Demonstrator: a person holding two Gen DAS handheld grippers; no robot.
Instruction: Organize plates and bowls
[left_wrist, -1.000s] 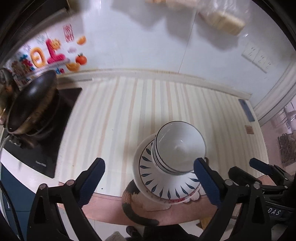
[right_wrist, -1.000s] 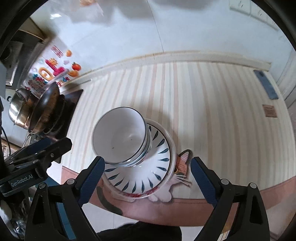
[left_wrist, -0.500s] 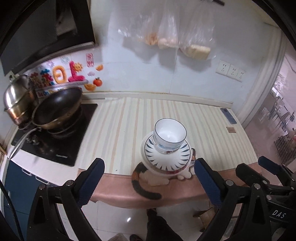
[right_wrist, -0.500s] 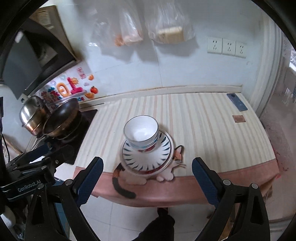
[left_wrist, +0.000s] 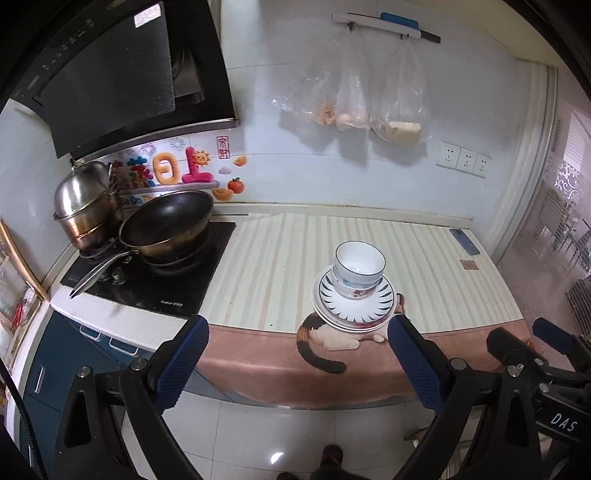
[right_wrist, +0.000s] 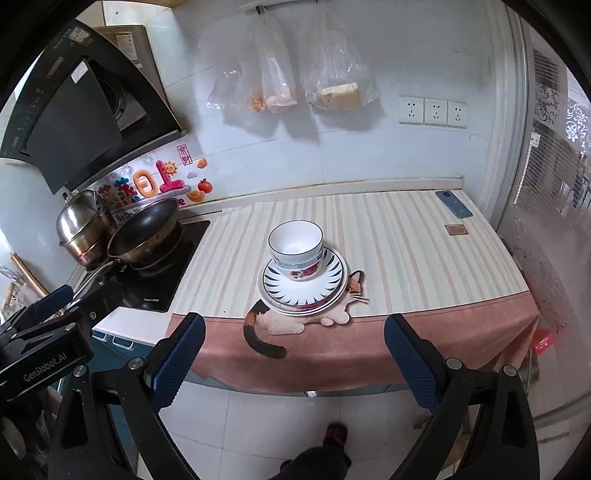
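Two nested bowls (right_wrist: 295, 248) sit on a stack of plates (right_wrist: 302, 284), the top plate bearing a blue leaf pattern and a floral rim showing beneath it. The whole stack rests near the front edge of the counter (right_wrist: 406, 251), partly over the cat printed on the striped cloth (right_wrist: 424, 332). By the look of it the organizing is done: no other plate or bowl lies loose on the counter in either view. The left hand-held gripper (left_wrist: 295, 363) and the right hand-held gripper (right_wrist: 293, 360) both hang out over the floor, well apart from the stack, with fingers spread wide and nothing between them. A wok (left_wrist: 166, 225) and a steel pot (left_wrist: 85, 206) stand on the stove to the left, apart from the tableware. If anything is left, it is off camera.
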